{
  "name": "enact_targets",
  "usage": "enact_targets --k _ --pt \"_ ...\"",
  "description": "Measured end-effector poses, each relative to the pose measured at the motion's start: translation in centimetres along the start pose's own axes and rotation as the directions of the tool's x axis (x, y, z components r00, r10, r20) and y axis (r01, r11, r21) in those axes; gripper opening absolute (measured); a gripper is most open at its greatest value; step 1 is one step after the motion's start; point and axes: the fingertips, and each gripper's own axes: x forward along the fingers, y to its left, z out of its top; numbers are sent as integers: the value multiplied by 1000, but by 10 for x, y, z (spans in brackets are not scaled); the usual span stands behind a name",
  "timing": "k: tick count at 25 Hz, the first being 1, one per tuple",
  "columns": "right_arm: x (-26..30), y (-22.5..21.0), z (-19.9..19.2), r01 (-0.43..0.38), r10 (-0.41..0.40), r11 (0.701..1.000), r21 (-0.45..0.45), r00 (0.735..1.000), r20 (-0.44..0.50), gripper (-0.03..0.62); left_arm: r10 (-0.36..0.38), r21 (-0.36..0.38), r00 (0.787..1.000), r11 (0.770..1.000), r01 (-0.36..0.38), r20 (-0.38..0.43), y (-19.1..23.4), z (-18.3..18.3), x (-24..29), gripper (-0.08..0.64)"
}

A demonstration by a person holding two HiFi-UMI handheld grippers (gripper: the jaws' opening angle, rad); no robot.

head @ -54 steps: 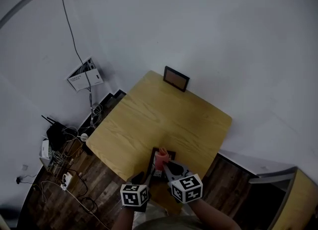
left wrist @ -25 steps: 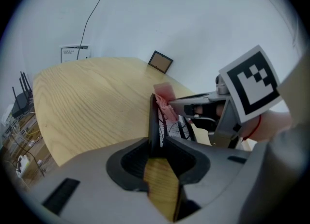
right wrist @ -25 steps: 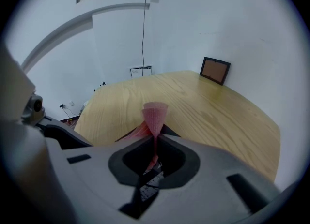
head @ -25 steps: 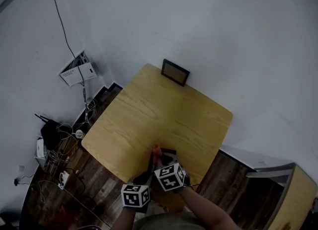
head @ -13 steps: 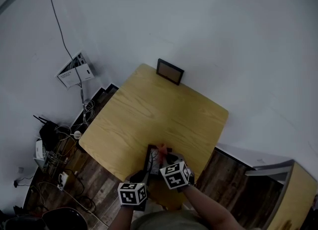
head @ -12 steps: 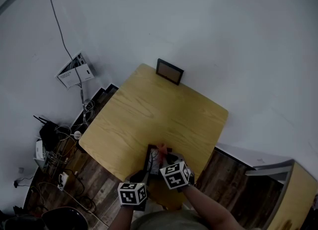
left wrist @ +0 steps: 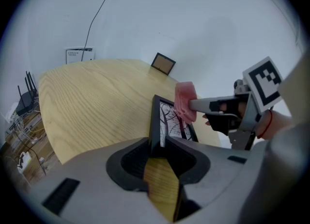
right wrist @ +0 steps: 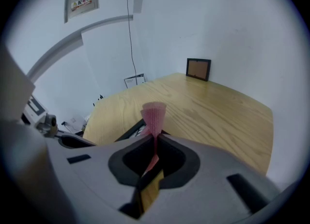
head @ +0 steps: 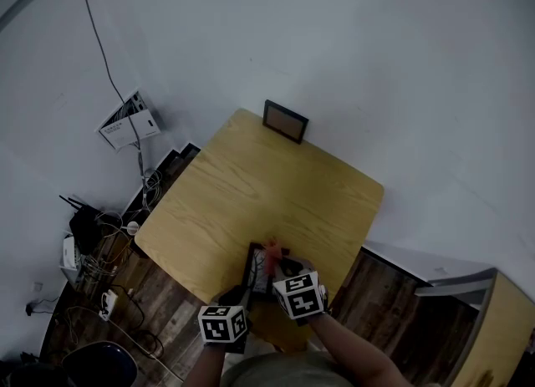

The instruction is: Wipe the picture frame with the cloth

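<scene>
A black picture frame (left wrist: 169,121) with a branch print stands on edge near the table's front edge, and my left gripper (left wrist: 159,145) is shut on its lower rim. My right gripper (right wrist: 155,143) is shut on a pink cloth (right wrist: 154,115). The cloth (left wrist: 185,101) rests against the upper right part of the frame's glass. In the head view the frame (head: 257,267) and cloth (head: 271,250) sit just ahead of both marker cubes, with the left gripper (head: 245,295) and right gripper (head: 281,267) close together. Much of the frame is hidden by the grippers there.
A second, brown-backed frame (head: 285,121) stands at the far edge of the wooden table (head: 276,185). Cables and a router (head: 92,235) lie on the floor at left, below a white wall box (head: 127,129). A cabinet (head: 493,327) stands at right.
My right gripper has shifted a little to the right and rolled, carrying the cloth over the frame. The left gripper and the frame have stayed put.
</scene>
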Motion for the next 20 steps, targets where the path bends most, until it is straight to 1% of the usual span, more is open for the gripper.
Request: enact_targets --k 4,8,13,20 --pt "-14 17 15 -61 60 998 25 997 40 15 4 -5 1000 1000 -4 2 1 1 1 100" --pt "-15 37 16 -124 122 992 27 991 52 15 0 -8 1000 1000 0 0 0 1 1 100" --pt "-6 64 6 -178 178 984 -5 984 22 15 -1 -7 1000 1000 1 0 -1 1 1 100" --pt "8 83 -18 -214 212 976 -38 976 -50 15 -2 -7 1000 1000 2 1 0 1 0 100"
